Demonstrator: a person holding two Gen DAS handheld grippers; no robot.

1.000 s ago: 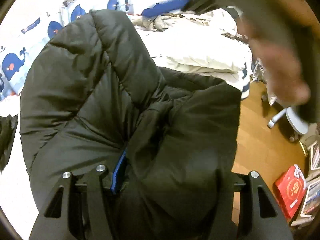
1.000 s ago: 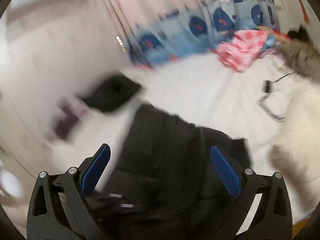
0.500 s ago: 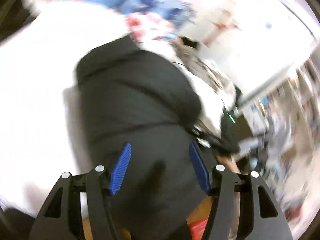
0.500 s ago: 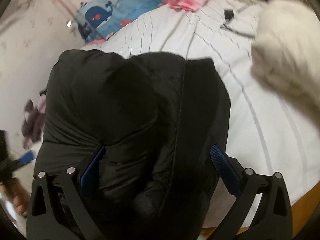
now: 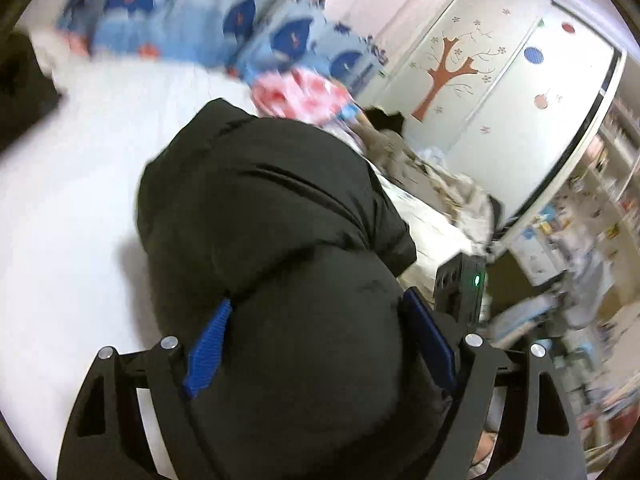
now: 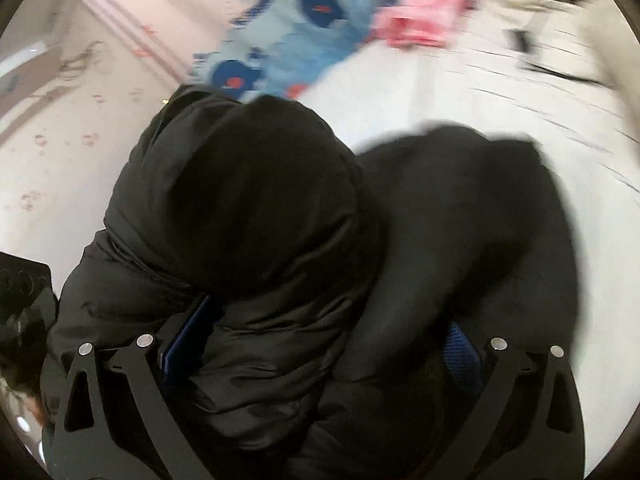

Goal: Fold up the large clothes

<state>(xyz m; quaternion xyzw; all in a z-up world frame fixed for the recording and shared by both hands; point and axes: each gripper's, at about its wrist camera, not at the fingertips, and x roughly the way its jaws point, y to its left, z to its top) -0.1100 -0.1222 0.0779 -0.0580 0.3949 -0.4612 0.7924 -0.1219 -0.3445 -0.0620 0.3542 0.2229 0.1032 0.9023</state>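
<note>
Left gripper (image 5: 316,344): low over the white bed sheet (image 5: 68,184), angled toward the wardrobe door (image 5: 492,92), jaws wide apart with the black puffer jacket (image 5: 272,216) bulging between the blue pads (image 5: 208,344). Can't tell if they pinch it.

Right gripper (image 6: 320,354): also spread wide, fingers straddling a thick fold of the jacket (image 6: 256,208).

Jacket sits bunched on the bed, quilted, dark, doubled into a puffy heap; a blurred flap lies to the right. Whale-print bedding (image 5: 192,20) and pink cloth (image 5: 300,92) behind.
</note>
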